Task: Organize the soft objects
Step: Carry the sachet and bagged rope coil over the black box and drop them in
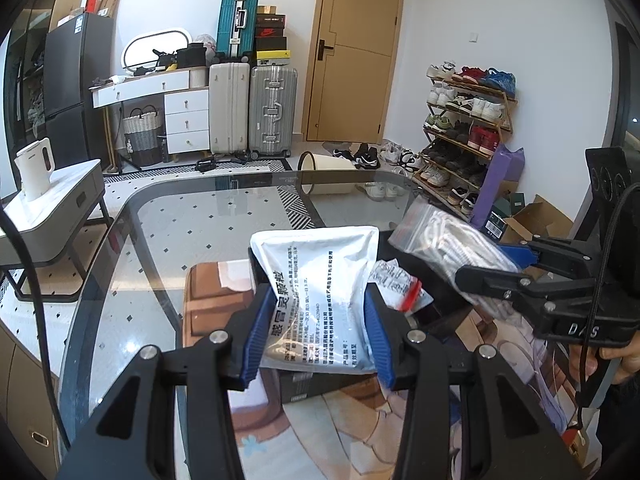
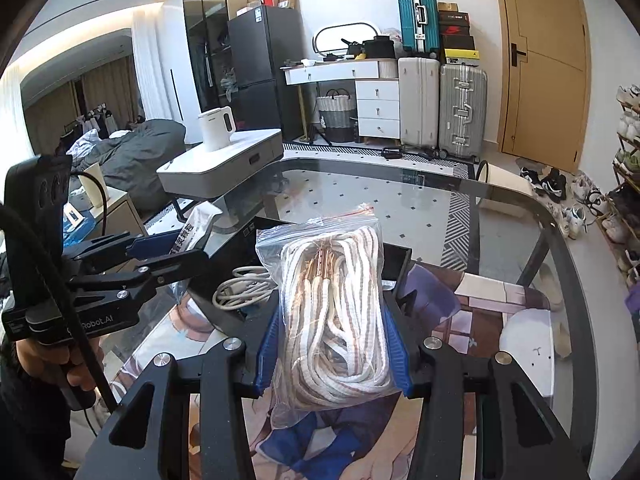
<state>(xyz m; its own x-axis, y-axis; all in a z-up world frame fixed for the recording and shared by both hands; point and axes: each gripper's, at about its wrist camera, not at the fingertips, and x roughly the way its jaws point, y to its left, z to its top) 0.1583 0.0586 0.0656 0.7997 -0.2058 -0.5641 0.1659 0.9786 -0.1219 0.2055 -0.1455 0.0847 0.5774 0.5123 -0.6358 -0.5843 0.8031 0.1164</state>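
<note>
My left gripper (image 1: 316, 320) is shut on a white foil pouch (image 1: 320, 292) printed with black text, held upright above a black open box (image 1: 400, 248) on the glass table. My right gripper (image 2: 334, 340) is shut on a clear zip bag of white and tan rope (image 2: 336, 312), also held over the box (image 2: 396, 260). In the left wrist view the right gripper (image 1: 492, 264) comes in from the right with the rope bag (image 1: 444, 248). In the right wrist view the left gripper (image 2: 172, 252) shows at the left with the pouch (image 2: 196, 228). A coiled white cable (image 2: 240, 288) lies inside the box.
A printed mat (image 2: 492, 300) covers the near part of the glass table (image 1: 180, 216). A small clear packet with a red strip (image 1: 400, 284) lies in the box. A white side table with a kettle (image 2: 216, 128) stands beyond the table. A person's hand (image 2: 52, 364) grips the left handle.
</note>
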